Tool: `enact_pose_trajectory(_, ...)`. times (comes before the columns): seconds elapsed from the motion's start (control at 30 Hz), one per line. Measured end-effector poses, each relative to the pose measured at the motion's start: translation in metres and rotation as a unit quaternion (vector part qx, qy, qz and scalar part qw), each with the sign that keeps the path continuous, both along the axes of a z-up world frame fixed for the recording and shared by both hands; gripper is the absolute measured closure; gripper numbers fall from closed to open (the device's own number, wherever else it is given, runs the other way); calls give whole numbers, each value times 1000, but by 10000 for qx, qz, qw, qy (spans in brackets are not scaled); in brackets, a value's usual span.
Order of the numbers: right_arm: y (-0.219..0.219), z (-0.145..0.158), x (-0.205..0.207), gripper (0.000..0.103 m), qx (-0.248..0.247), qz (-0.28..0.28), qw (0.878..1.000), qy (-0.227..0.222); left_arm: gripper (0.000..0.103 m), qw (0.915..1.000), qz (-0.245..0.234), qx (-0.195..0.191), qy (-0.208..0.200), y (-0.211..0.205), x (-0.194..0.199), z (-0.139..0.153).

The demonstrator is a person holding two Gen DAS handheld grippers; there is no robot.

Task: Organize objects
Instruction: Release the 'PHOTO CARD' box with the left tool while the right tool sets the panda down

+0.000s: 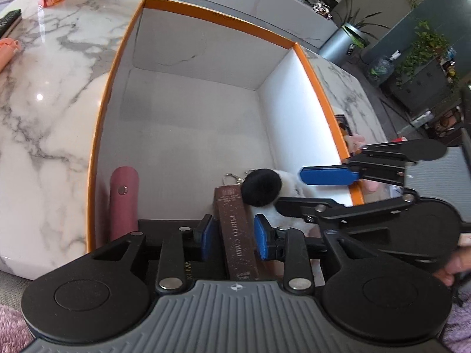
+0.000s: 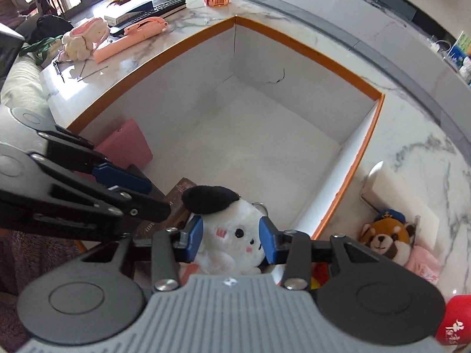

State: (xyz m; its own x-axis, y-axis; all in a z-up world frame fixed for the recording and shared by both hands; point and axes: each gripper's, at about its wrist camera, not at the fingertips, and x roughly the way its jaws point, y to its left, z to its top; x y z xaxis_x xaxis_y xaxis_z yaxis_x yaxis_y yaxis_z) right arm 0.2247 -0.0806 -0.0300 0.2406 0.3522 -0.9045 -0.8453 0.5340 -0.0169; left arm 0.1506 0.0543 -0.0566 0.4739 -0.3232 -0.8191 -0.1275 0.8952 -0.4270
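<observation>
Now, both low in the orange-rimmed box [image 1: 112, 88]: left hand-held gripper [image 1: 235, 236] clamps the photo card box [image 1: 237, 229], right hand-held gripper [image 2: 231, 242] squeezes the plush dog [image 2: 232, 232]; release gently, flat.

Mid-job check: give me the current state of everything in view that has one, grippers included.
Left gripper: shut on the brown photo-card box.
Right gripper: pads at both sides of the white plush dog with black ears; contact unclear.
Orange-rimmed white cardboard box: open, no lid.
Pink snap-button pouch: lying inside it, snapped shut.
Red panda plush keychain: on the marble, outside the box.
</observation>
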Motion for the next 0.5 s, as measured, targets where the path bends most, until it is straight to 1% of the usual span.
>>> enact_pose_trajectory(0.03,0,-2,3,67,22,-37,9999,142,71,10000,-36,0,8,-1,1,-1)
enact_pose_trajectory(0.07,0,-4,4,68,67,-100,9996,252,74,10000,-92,27,15,-3,2,-3)
enact_pose_trajectory(0.13,4,-3,6,70,-74,-358,9984,427,82,9998,-199,37,50,-6,3,-7)
enact_pose_trajectory(0.2,6,-1,9,72,-223,-708,9945,735,82,9996,-259,47,-43,-8,2,-7)
enact_pose_trajectory(0.27,6,-1,11,74,-278,-871,9917,899,85,9995,-309,-68,-78,-9,3,-7)
enact_pose_trajectory(0.37,7,-2,11,77,-305,-926,9912,895,94,9984,-481,-294,-101,-13,3,-8)
enact_pose_trajectory(0.43,10,-5,6,78,-358,-881,9934,646,102,9984,-500,-261,-32,-15,5,-12)
enact_pose_trajectory(0.5,14,-7,2,78,-361,-847,9945,491,102,9985,-460,-309,7,-13,4,-14)
